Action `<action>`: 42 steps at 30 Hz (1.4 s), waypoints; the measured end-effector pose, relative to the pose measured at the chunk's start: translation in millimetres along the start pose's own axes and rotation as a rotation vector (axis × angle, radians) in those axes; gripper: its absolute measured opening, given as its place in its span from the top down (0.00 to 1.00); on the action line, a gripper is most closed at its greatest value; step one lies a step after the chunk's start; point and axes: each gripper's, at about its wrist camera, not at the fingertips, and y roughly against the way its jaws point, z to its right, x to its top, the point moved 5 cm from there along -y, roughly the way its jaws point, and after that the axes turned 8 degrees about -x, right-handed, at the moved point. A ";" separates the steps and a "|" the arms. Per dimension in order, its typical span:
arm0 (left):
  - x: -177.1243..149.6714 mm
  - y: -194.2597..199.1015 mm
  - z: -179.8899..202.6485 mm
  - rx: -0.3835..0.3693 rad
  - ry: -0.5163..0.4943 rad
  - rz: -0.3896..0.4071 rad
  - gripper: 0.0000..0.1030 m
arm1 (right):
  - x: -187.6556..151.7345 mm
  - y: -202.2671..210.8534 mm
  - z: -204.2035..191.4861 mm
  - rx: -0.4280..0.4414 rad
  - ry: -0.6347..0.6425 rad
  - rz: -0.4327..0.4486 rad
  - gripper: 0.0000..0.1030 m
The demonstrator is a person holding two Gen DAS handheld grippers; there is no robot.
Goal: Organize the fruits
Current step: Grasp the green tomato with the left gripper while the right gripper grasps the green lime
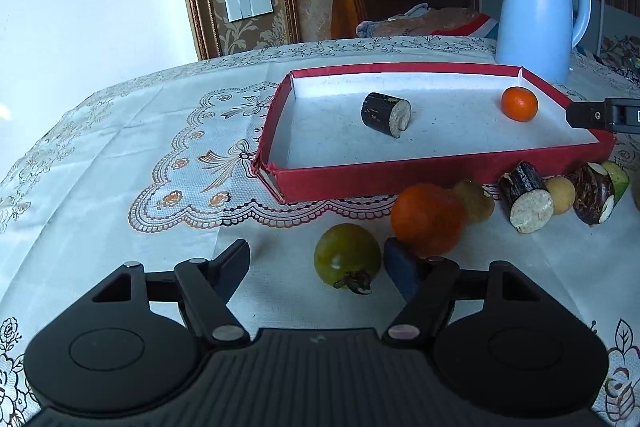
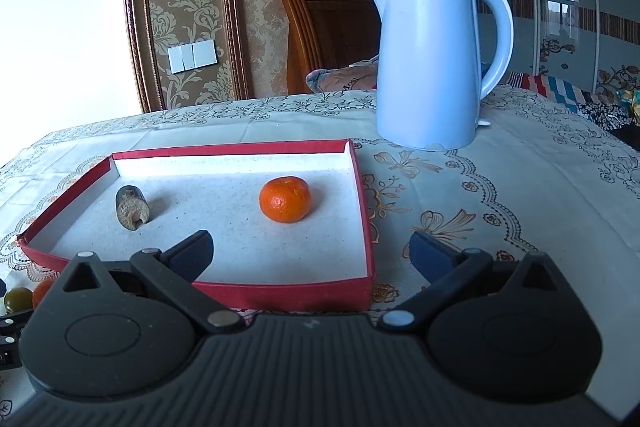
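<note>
A red tray (image 1: 436,173) on a lace-covered tabletop (image 1: 120,187) holds just two items so far: a small orange (image 1: 519,103) near its right wall and a dark cane piece (image 1: 386,115) lying on its side toward the middle. The rest of the fruit waits outside, strung along the tray's near wall: a green tomato (image 1: 347,254), a larger orange (image 1: 427,219), a tan fruit (image 1: 475,201) behind it, a second cane piece (image 1: 527,202), another tan fruit (image 1: 561,195), and a dark piece (image 1: 594,194) with something green beside it at the picture's edge. The left gripper (image 1: 316,267) sits low over the tabletop, jaws spread wide and empty, with the tomato lying between them and the larger orange just beyond the right fingertip. The right gripper (image 2: 310,253) hovers at the tray's near right corner, jaws likewise spread and holding nothing, the small orange ahead of it inside the tray. A blue kettle (image 2: 428,67) stands behind the tray, apart from the work. By this count the sorting looks early: two pieces in, at least six left out, with the tomato the likeliest next pick for the left gripper.
</note>
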 end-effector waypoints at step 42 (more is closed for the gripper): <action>-0.7 1.4 4.8 -0.052 -0.015 0.018 0.58 | -46.2 22.8 40.6 0.022 0.151 -0.140 0.48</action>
